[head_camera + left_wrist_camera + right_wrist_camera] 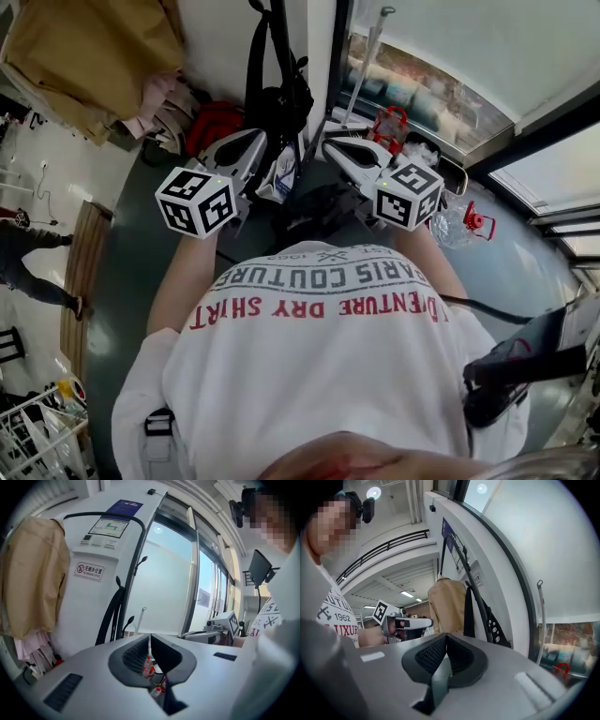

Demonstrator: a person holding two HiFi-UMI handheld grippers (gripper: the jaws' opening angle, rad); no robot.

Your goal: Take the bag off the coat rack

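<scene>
**Left gripper** (pixel 150 637): jaws together, nothing between them; held in front of the chest, pointing at the rack

**Right gripper** (pixel 446 637): jaws together, also empty; level with the left one and just beside it

**Bag** (pixel 286 98): black, hanging by its strap from the rack ahead of both grippers; neither one touches it

**Rack** (pixel 480 607): black curved pole with hooks, standing against a white wall beside the window

**Coat** (pixel 89 52): tan, hanging to the left of the bag and clear of it

**Step in hand**: judged to be the approach. The bag is not yet grasped and nothing has been lifted

**Next move calls for**: opening one gripper, reaching forward to the strap near its hook, closing on it, then lifting until the strap clears the hook. The other gripper could steady the bag's body so it does not swing
</scene>
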